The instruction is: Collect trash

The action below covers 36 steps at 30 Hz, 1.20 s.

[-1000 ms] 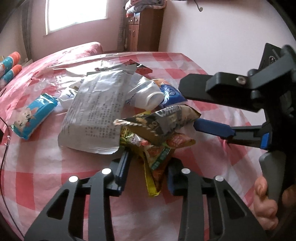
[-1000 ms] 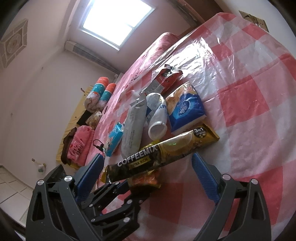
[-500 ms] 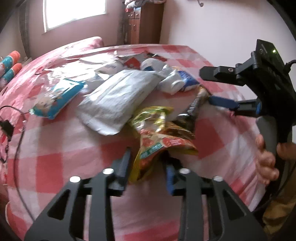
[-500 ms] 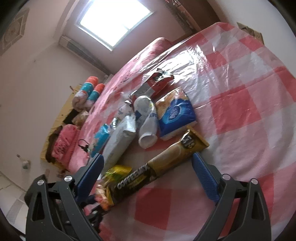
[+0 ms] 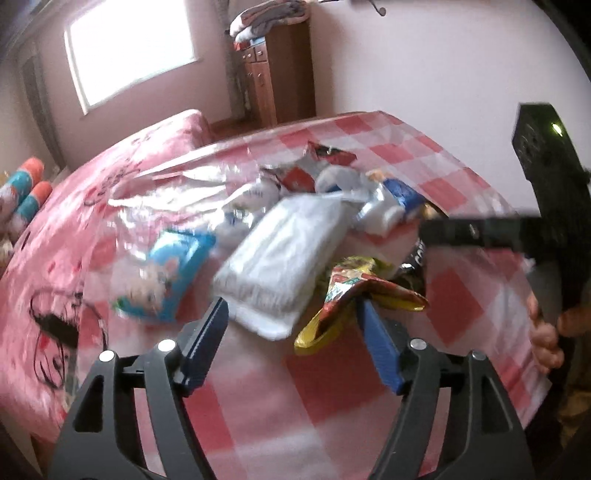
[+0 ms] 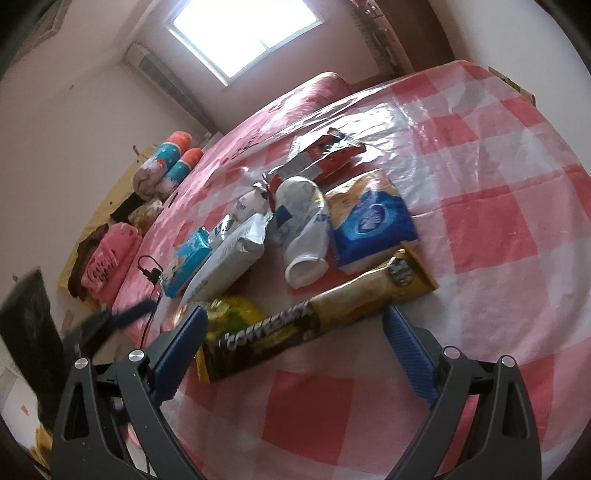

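Left wrist view shows the left gripper [image 5: 291, 314] with its blue fingers [image 5: 376, 345] apart, having just been opening; one crumpled yellow-and-red snack wrapper [image 5: 352, 291] lies on the cloth just beyond the right finger, and whether it touches that finger I cannot tell. Beyond it lie one flat white pouch [image 5: 284, 258] and, to the left, one blue cartoon packet [image 5: 166, 273], both blurred.

From the right wrist view, the right gripper [image 6: 295, 334] also stands wide apart — one long Coffeemix sachet [image 6: 317, 321] lies crosswise between its fingers, unpinched. Farther off are one white tipped-over bottle [image 6: 304, 236], one blue-and-yellow bag [image 6: 369, 221] just right of it and one red torn packet [image 6: 332, 155] at the far end of the heap. Smaller scraps near the bottle are too jumbled to count.

All of it rests on a red-and-white checked cloth [image 6: 480, 229] under clear plastic, spread over a pink bed. Pinkish walls, one bright window [image 6: 236, 33], a brown wooden cabinet [image 5: 273, 77] and two orange-and-teal rolled bundles [image 6: 173, 158] fill the room.
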{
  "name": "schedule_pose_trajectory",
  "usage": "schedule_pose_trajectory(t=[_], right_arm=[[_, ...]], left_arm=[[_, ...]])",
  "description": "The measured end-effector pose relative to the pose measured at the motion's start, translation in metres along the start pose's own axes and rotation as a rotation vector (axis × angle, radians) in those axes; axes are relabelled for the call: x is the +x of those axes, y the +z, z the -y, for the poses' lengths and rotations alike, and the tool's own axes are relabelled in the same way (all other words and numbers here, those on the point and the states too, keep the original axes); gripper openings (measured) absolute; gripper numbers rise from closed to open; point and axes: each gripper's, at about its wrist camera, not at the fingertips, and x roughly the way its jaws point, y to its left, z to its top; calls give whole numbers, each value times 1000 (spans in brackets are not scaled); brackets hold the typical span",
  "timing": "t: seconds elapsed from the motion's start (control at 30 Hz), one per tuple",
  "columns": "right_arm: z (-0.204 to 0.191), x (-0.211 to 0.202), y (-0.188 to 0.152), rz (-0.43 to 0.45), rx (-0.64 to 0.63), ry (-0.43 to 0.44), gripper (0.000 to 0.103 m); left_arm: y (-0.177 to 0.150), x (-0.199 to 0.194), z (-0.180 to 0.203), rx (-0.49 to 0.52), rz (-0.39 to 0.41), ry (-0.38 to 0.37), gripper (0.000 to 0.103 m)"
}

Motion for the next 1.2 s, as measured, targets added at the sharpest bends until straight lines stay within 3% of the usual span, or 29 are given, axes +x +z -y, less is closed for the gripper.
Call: schedule_pose_trajectory(t=[0.2, 0.33, 0.53, 0.67, 0.77, 0.83, 0.9, 1.03, 1.2], right_arm=[[2, 0, 1, 13, -17, -50, 94], [5, -1, 4, 25, -2, -56, 94], [7, 1, 9, 38, -7, -88, 94], [9, 2, 13, 45, -13, -104, 93], [12, 2, 17, 53, -16, -135, 82], [16, 3, 20, 55, -13, -136, 80], [16, 4, 21, 56, -19, -145, 79], [11, 8, 20, 55, -54, -180, 79], [7, 11, 18, 55, -77, -205, 74]], left_arm=[[16, 10, -15, -30, -67, -241, 75], [12, 3, -4, 83, -39, -212, 75], [24, 7, -11, 105, 7, -197, 82], [33, 10, -15, 76, -19, -277, 82], [34, 1, -12, 87, -8, -363, 82], [35, -5, -12, 82, 8, -411, 82], [36, -6, -12, 102, 27, -365, 82], [39, 18, -22, 130, -14, -240, 82], [42, 52, -29, 163, -82, -181, 82]])
